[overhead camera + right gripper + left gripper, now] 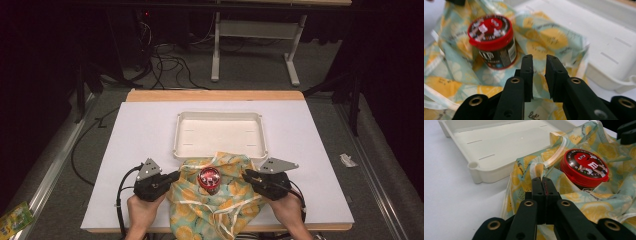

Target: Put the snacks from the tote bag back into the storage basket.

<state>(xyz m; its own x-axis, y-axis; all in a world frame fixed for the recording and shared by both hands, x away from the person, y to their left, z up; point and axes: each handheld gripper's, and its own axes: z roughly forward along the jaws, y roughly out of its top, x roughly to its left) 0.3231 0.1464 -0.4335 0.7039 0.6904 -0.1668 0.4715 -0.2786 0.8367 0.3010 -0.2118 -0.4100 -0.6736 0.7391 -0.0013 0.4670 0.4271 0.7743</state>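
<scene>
**Lemon-print cloth, candy tub on top, near edge of table**

Lemon-print cloth [584, 202] pinched at a folded white-trimmed edge between the tips of left gripper [541, 180], jaws pressed flat together on the fabric. Right gripper [539, 67] with jaws narrowly parted, nothing between the pads, cloth lying beneath and beyond them. No earlier picture to compare.

Seen from above: left gripper [172, 176] at the cloth's left edge, right gripper [248, 175] at its right edge, a hand behind each. Cloth [215, 205] rumpled, spread at the near edge of the white table [140, 135], far corner touching or overlapping the tray rim.

Containers: small dark tub [496, 56], upright on the cloth between the grippers, closed by a red lid [584, 167]. Lid art: red cartoon candy character with a white "m". Barcode and small print on the side label, too blurred to read. White tray [219, 135] just beyond the cloth, shallow, with moulded slots in its floor.

Small script at the cloth's trim, illegible.
</scene>
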